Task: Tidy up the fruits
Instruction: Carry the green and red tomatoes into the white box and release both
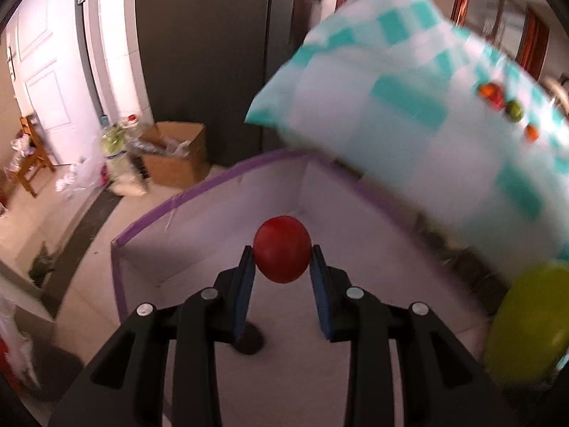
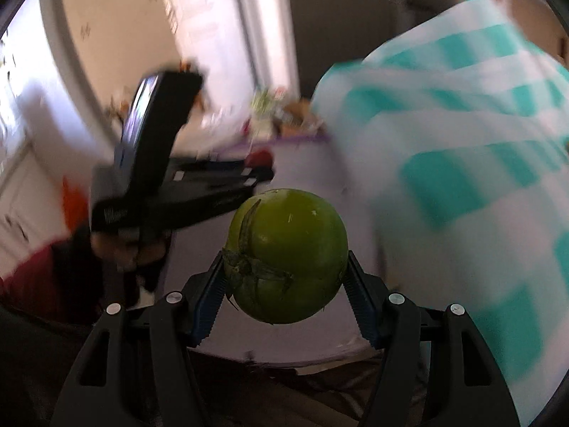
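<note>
Gripping: left gripper (image 1: 282, 261) fingers pinching red tomato (image 1: 282, 253)
Right gripper (image 2: 286, 270): fingers pinching green tomato (image 2: 287, 255)
Below: purple-rimmed box (image 1: 199, 192)

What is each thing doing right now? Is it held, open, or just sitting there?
Left hand-held gripper: shut on the red fruit.
Red fruit: held above the purple-edged box.
Purple-edged box: open on top.
Right hand-held gripper: shut on the green fruit.
Green fruit: held in the air.
Cardboard box: open.
</note>
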Tool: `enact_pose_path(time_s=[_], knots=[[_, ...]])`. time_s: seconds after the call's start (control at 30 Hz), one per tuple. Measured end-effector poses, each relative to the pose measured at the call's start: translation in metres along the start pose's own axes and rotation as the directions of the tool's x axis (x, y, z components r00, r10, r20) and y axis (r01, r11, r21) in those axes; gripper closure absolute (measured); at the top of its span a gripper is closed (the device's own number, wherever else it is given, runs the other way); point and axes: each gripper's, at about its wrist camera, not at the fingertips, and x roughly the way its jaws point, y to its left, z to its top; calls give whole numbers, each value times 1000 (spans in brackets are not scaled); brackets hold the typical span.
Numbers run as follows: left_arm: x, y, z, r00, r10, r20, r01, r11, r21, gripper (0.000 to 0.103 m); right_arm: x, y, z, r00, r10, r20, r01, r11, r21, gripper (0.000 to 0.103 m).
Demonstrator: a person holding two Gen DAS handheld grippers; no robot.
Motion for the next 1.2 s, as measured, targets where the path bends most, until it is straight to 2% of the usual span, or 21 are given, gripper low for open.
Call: enact_pose_path(time_s=[0.1, 0.27, 0.5, 0.6, 0.67, 0.83, 0.9, 0.97, 1.07, 1.13, 1.2], knots=[[23, 4, -5, 997, 37, -61, -36, 999, 22, 71, 40, 3, 3, 994, -3, -109, 2, 1000, -7, 40], [56, 8, -9, 981, 67, -182, -58, 997, 50, 71, 93, 0, 1, 965, -1, -263, 5, 1000, 14, 40], [81, 6, -10, 956, 104, -276, -87, 993, 75, 70, 118, 5, -16, 928, -6, -373, 9, 1000, 6, 40], [83, 5, -12, 951, 122, -284, -105, 992, 77, 60, 123, 0, -24, 914, -17, -406, 25, 1000, 13, 40], [82, 6, -13, 952, 128, -278, -111, 991, 75, 46, 127, 0, -25, 905, -24, -424, 33, 999, 13, 40], [81, 5, -12, 955, 115, -273, -104, 993, 55, 36, 135, -1, -23, 895, -29, -445, 42, 999, 20, 40], [80, 5, -11, 957, 114, -267, -104, 993, 52, 30, 137, -2, -21, 897, -27, -440, 43, 999, 26, 39], [78, 5, -10, 960, 114, -254, -104, 993, 52, 25, 131, 0, -17, 911, -24, -413, 37, 999, 24, 38], [76, 4, -10, 963, 116, -243, -107, 993, 48, 23, 121, 2, -15, 925, -32, -379, 39, 999, 9, 29], [75, 6, -9, 967, 111, -231, -106, 994, 32, 22, 114, 4, -13, 934, -36, -356, 37, 999, -2, 29], [70, 8, -6, 972, 97, -214, -97, 995, 12, 22, 97, 7, -8, 953, -41, -300, 37, 999, -19, 29]])
